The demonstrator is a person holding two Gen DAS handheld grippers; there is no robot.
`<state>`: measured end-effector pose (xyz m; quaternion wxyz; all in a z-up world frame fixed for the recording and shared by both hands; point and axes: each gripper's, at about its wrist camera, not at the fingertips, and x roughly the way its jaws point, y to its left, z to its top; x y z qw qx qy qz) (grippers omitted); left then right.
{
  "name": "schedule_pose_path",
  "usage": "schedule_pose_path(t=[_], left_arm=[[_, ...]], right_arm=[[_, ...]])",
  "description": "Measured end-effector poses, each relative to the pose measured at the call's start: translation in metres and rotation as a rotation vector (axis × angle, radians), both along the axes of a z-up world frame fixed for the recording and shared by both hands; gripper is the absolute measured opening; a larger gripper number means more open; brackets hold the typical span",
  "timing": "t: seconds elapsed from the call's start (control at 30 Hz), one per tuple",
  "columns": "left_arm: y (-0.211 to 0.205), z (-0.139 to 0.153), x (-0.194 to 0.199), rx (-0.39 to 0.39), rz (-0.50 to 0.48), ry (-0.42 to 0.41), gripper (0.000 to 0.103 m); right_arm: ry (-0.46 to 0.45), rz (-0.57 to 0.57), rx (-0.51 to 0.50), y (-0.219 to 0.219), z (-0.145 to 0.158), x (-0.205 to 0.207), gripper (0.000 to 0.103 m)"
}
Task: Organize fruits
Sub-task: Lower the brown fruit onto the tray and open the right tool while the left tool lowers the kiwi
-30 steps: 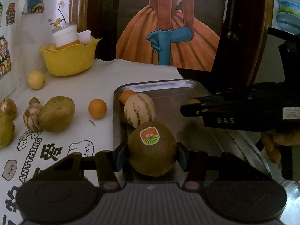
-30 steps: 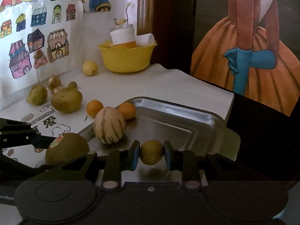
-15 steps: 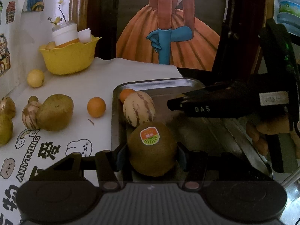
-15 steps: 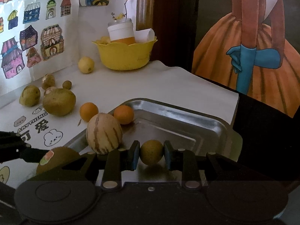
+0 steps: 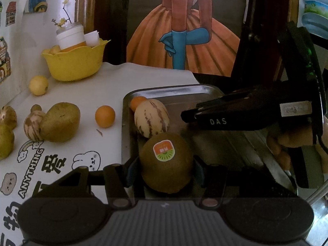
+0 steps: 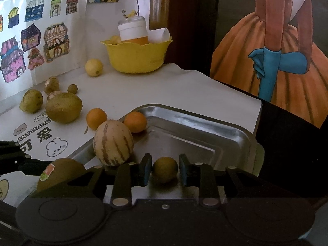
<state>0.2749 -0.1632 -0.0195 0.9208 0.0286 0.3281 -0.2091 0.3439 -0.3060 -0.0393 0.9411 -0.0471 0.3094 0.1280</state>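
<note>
At the left of the left wrist view, a lemon (image 5: pixel 38 85), a big brown fruit (image 5: pixel 60 122), a striped fruit (image 5: pixel 32 125), several others at the edge and 1 orange (image 5: pixel 105 116) lay on the cloth, unsorted. Centre frame, the tray (image 5: pixel 174 91) held an orange (image 5: pixel 137 102) and a striped melon (image 5: pixel 151 117), while the left gripper (image 5: pixel 166 169), jaws opening, had the kiwi (image 5: pixel 166 165) between its pads over the tray's near edge. In the right wrist view the right gripper (image 6: pixel 165 171), jaws opening narrowly, bracketed a small round fruit (image 6: pixel 164 169) on the tray floor, with visible gaps; by my judgement roughly 4 fruits were placed and 7 or more remained.
</note>
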Motion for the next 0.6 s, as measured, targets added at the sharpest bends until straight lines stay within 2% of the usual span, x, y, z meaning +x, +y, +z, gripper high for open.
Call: schedule_pose_path(t=[0.07,0.37,0.47,0.6], left_arm=[[0.001,0.001,-0.002,-0.003,0.001,-0.001,0.063],[0.009,0.017,-0.022,-0.018,0.013,-0.033,0.078],[0.014,0.022,-0.028,-0.032,0.03,-0.038,0.084],[0.023,0.029,-0.041,-0.055,0.056,-0.041,0.097]], right_arm=[[-0.003,-0.001,0.008,-0.002,0.002,-0.003,0.032],[-0.038,-0.013,0.025,-0.011,0.019,-0.027,0.051],[-0.05,-0.018,0.029,-0.014,0.025,-0.038,0.058],[-0.067,-0.026,0.041,-0.017,0.033,-0.055,0.075]])
